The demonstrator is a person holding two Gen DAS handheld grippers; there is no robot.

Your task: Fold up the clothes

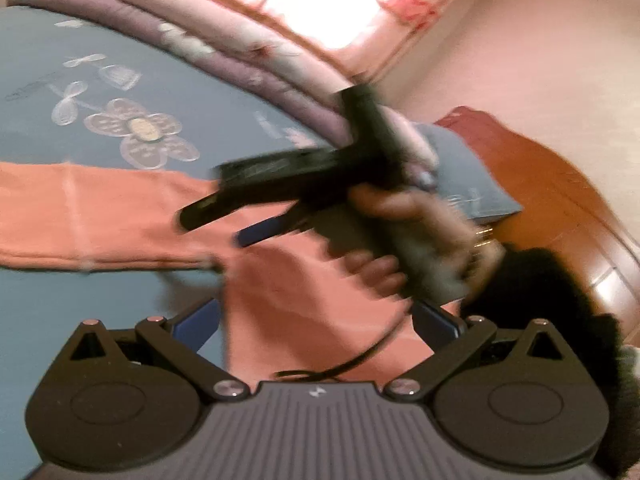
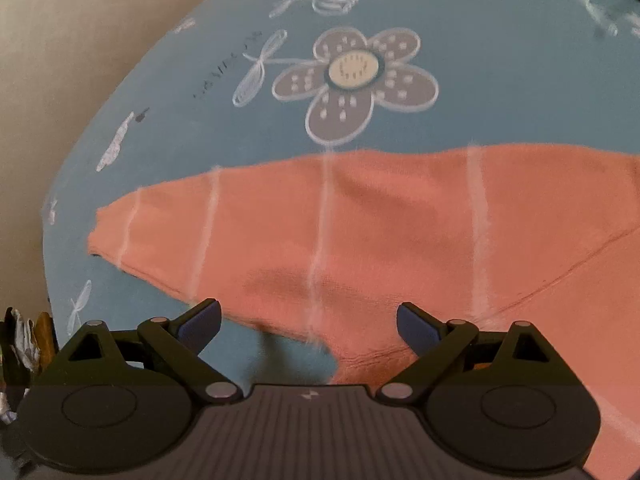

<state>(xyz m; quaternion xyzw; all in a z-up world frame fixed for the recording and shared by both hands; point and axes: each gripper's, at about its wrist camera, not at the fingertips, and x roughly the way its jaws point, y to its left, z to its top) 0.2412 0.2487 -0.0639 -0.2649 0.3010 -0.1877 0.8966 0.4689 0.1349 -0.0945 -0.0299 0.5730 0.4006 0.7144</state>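
An orange garment (image 1: 100,216) with thin pale stripes lies spread on the blue flower-print bed sheet (image 1: 60,312). Its sleeve (image 2: 360,220) stretches left and ends in a cuff (image 2: 108,232). My right gripper (image 2: 308,312) points steeply down over the sleeve's near edge, jaws wide open with nothing between the pads. The left wrist view shows it blurred (image 1: 214,230), held by a hand (image 1: 400,216) in a dark sleeve, above the garment. My left gripper (image 1: 316,316) hovers over the garment's body, open and empty.
Folded pink and purple quilts (image 1: 240,60) line the bed's far side, beside a blue pillow (image 1: 472,176) and a wooden headboard (image 1: 560,200). A black cable (image 1: 360,356) hangs near my left gripper. The sheet (image 2: 480,80) ends at a beige wall (image 2: 60,60).
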